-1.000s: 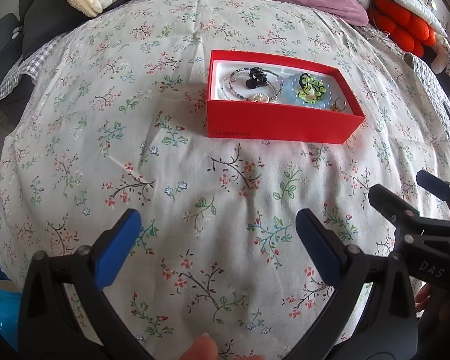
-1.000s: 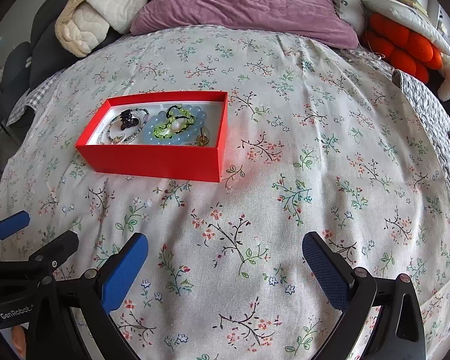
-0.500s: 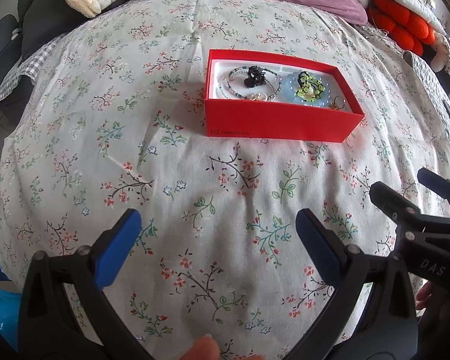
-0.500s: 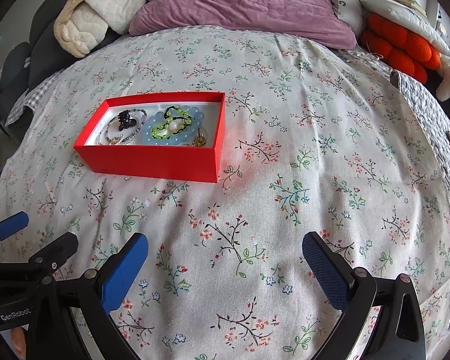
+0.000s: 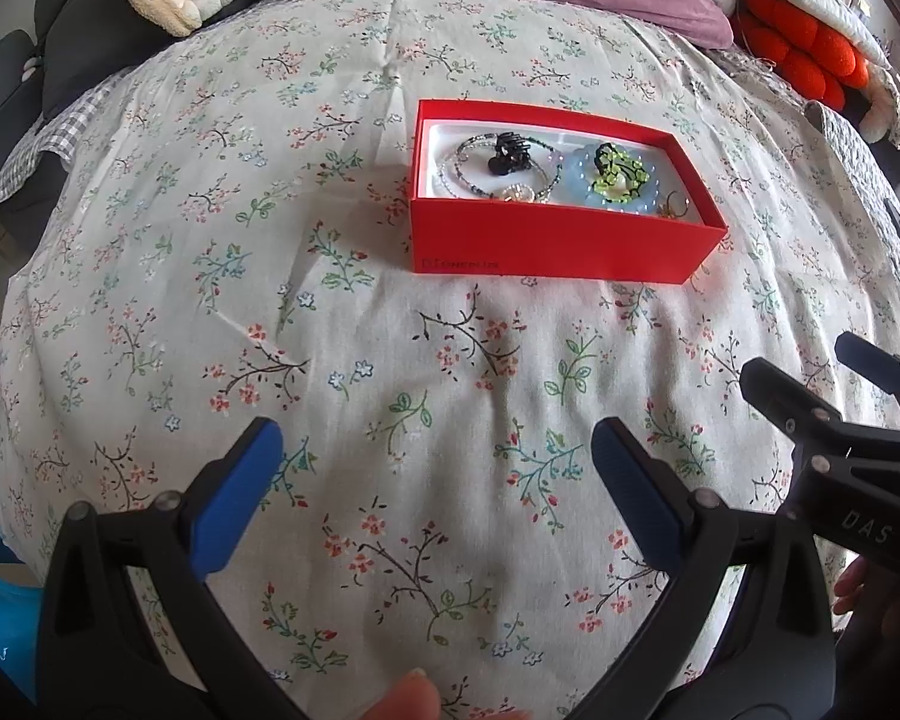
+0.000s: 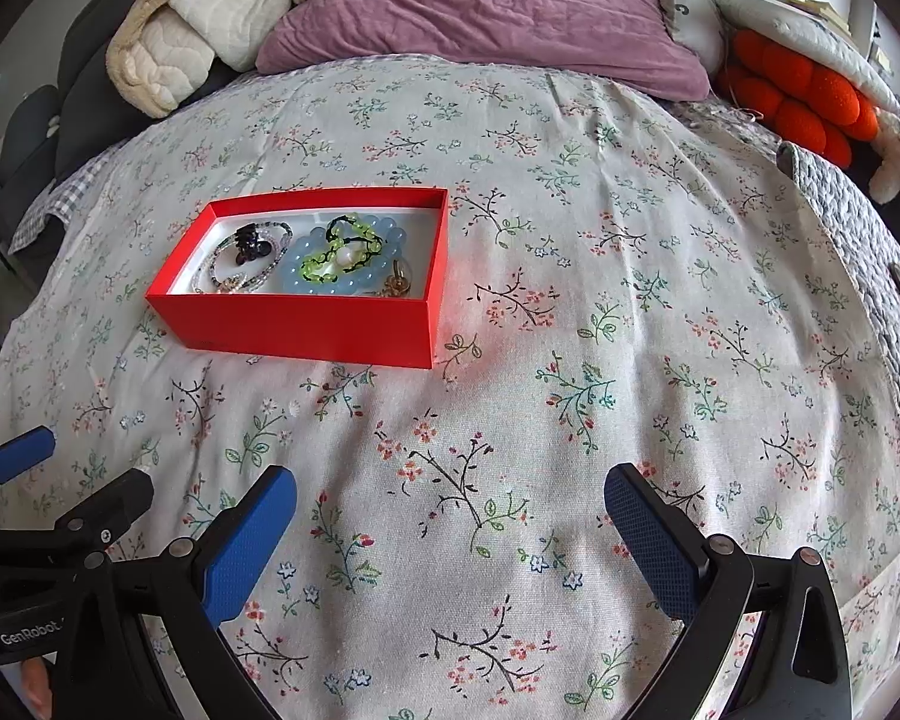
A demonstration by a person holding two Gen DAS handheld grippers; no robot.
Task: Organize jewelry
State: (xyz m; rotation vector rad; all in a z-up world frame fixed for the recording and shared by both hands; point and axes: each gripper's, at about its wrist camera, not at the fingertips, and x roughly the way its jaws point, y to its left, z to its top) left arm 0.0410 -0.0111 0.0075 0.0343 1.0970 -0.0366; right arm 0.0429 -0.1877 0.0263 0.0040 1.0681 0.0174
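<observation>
on the bed (image 6: 630,300), over a flower-printed sheet, a red box (image 5: 546,240) sits open-topped with the jewelry inside it. in the box's left part lies a thin beaded necklace (image 5: 459,171) with a black hair clip (image 5: 507,153) resting on it; in the right part a pale blue bead bracelet (image 6: 345,276) carries a green-and-black beaded piece (image 6: 336,252) on top (a pearl-like bead shows at its middle), and a small gold-coloured item (image 6: 397,283) lies beside it near the box's right wall.

the left hand-held gripper (image 5: 435,477) hovers well short of the box, its blue-padded fingers (image 5: 234,498) spread wide with nothing between them but sheet. the right hand-held gripper (image 6: 450,528) is likewise spread wide and holds nothing, just beside the left one; the box lies ahead and to its left.

at the head of the bed are a purple pillow (image 6: 498,6), a cream quilted blanket (image 6: 162,60), and an orange knobbly cushion (image 6: 804,102) off to the right.
</observation>
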